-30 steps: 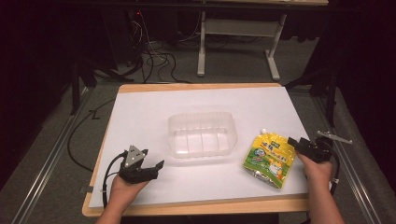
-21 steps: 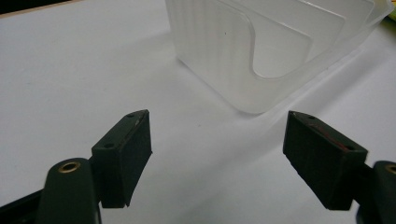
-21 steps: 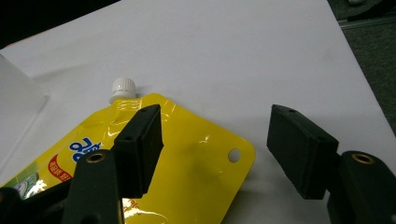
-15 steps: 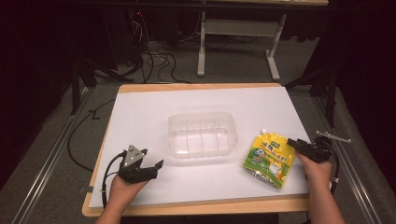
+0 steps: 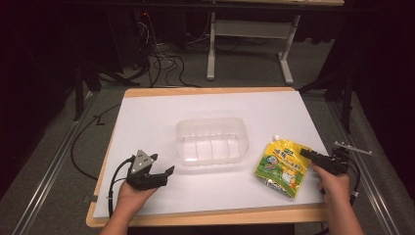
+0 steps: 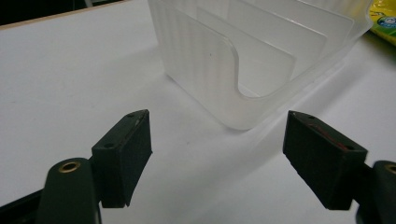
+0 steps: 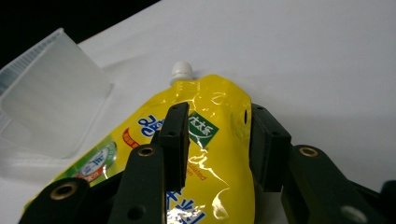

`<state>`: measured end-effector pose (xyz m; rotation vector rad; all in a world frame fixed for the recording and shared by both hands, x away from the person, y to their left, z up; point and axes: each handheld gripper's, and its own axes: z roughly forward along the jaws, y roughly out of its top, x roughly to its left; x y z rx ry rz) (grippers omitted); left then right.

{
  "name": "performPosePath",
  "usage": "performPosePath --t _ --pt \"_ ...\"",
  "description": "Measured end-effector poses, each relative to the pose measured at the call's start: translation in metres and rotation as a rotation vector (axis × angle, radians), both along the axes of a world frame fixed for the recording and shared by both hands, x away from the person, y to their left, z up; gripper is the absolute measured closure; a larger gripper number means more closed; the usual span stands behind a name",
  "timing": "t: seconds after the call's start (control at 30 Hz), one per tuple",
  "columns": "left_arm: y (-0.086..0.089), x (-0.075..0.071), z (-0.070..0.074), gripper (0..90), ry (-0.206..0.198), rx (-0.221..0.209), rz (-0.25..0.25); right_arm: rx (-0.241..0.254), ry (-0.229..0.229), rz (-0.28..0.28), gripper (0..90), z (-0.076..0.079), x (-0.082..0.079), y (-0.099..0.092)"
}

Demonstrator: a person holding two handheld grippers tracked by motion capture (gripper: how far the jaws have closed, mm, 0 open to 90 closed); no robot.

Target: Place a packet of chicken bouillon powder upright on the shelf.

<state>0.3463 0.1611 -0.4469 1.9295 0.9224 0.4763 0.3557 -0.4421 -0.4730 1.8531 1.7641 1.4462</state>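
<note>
Apparently the right tongs (image 7: 219, 144) straddle the yellow pouch (image 5: 283, 166) at lower right of the table (image 5: 147, 112), jaws part-closed, grip unclear. Squeeze the upper edge near its cap (image 7: 181, 70). Left tongs (image 6: 229, 158), apart, face the clear tub (image 5: 212, 141).

The high view looks forward and down from above the person's side onto the white, wood-edged surface (image 5: 161, 112), far enough back to take in its whole top and the floor beyond. The left gripper view sits low and close, facing the clear ribbed plastic tub (image 6: 243, 60) across the left tongs (image 6: 233, 156). The right gripper view looks closely along the right tongs (image 7: 219, 140) onto the yellow spouted foil pouch (image 7: 224, 186). All three views share the tub and pouch.
</note>
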Motion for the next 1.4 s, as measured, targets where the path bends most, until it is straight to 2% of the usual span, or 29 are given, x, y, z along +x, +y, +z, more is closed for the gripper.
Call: performPosePath --t 0.07,0.17,0.2,0.23,0.3,0.4,0.5,0.57,0.6,0.63,0.67,0.77,0.8,0.9,0.93,0.97,1.0,1.03,1.07,1.1,1.13,1.17,1.2,1.27,1.3,1.33,1.37,1.4 --pt "-0.002 0.001 -0.001 24.1 0.003 0.008 -0.003 0.038 0.026 -0.023 62.7 -0.003 0.001 -0.002" --pt "-0.001 0.001 0.0 24.1 -0.004 0.012 -0.001 0.034 0.089 -0.038 58.8 -0.008 0.005 -0.004" --pt "-0.001 0.001 0.0 24.1 -0.004 0.012 -0.001 0.034 0.089 -0.038 58.8 -0.008 0.005 -0.004" --pt "0.001 0.001 -0.001 24.1 0.003 0.004 0.007 0.024 0.12 -0.023 57.5 -0.009 0.008 -0.002" --pt "0.001 0.0 -0.001 24.1 0.002 0.005 0.009 0.0 0.118 0.004 61.4 -0.009 0.01 0.001" --pt "0.0 -0.001 -0.001 24.1 -0.001 0.006 0.007 -0.009 0.12 0.017 63.2 -0.009 0.01 0.003" --pt "0.0 -0.001 -0.001 24.1 -0.003 0.003 0.005 -0.009 0.133 0.027 71.8 -0.009 0.011 0.003" --pt "-0.001 -0.001 -0.001 24.2 -0.005 0.005 -0.002 -0.03 0.135 0.038 79.8 -0.009 0.011 0.004" --pt "-0.001 -0.001 -0.001 24.1 -0.005 0.005 -0.002 -0.03 0.135 0.038 79.8 -0.009 0.011 0.004" --pt "-0.001 -0.001 -0.001 24.1 -0.004 0.004 -0.003 -0.042 0.133 0.031 85.6 -0.008 0.01 0.005" --pt "-0.002 0.0 -0.002 24.1 -0.006 0.004 -0.003 -0.063 0.105 0.02 90.0 -0.006 0.008 0.006" --pt "-0.002 0.0 -0.002 24.1 -0.003 0.004 -0.007 -0.076 0.084 0.021 90.0 -0.004 0.007 0.007" --pt "-0.003 0.001 -0.002 24.1 -0.002 0.0 -0.006 -0.08 0.055 0.02 90.0 0.001 0.004 0.009" --pt "-0.005 0.003 -0.003 24.3 0.001 -0.012 -0.009 -0.072 -0.005 0.016 90.0 0.012 -0.002 0.012" --pt "-0.005 0.003 -0.003 24.4 0.001 -0.012 -0.009 -0.072 -0.005 0.016 90.0 0.012 -0.002 0.012" --pt "-0.007 0.004 -0.003 24.4 0.002 -0.015 -0.013 -0.071 -0.045 0.018 90.0 0.021 -0.007 0.015" --pt "-0.007 0.004 -0.003 24.4 0.002 -0.015 -0.013 -0.067 -0.065 0.019 90.0 0.025 -0.01 0.017" --pt "-0.008 0.004 -0.003 24.4 0.001 -0.019 -0.013 -0.067 -0.065 0.019 90.0 0.025 -0.01 0.017" --pt "-0.009 0.004 -0.002 24.5 -0.001 -0.018 -0.019 -0.072 -0.117 0.022 90.0 0.034 -0.015 0.021" --pt "-0.009 0.004 -0.002 24.7 -0.001 -0.018 -0.019 -0.072 -0.117 0.022 90.0 0.034 -0.015 0.021" --pt "-0.011 0.005 -0.001 24.7 -0.006 -0.018 -0.025 -0.077 -0.159 0.029 90.0 0.043 -0.021 0.027" --pt "-0.011 0.005 -0.001 24.8 -0.006 -0.018 -0.025 -0.077 -0.159 0.029 90.0 0.043 -0.021 0.027" --pt "-0.012 0.006 -0.001 24.8 -0.009 -0.021 -0.032 -0.079 -0.202 0.037 90.0 0.054 -0.028 0.032" --pt "-0.013 0.006 -0.001 24.8 -0.012 -0.025 -0.035 -0.089 -0.246 0.045 90.0 0.064 -0.035 0.039" --pt "-0.013 0.007 -0.001 24.8 -0.015 -0.027 -0.038 -0.089 -0.246 0.045 90.0 0.064 -0.035 0.039" --pt "-0.014 0.007 0.0 24.8 -0.016 -0.027 -0.041 -0.091 -0.268 0.049 90.0 0.07 -0.038 0.042" --pt "-0.014 0.007 0.0 24.8 -0.02 -0.027 -0.043 -0.104 -0.314 0.053 90.0 0.08 -0.043 0.047" --pt "-0.013 0.006 0.0 24.8 -0.022 -0.026 -0.043 -0.104 -0.314 0.053 90.0 0.08 -0.043 0.047"
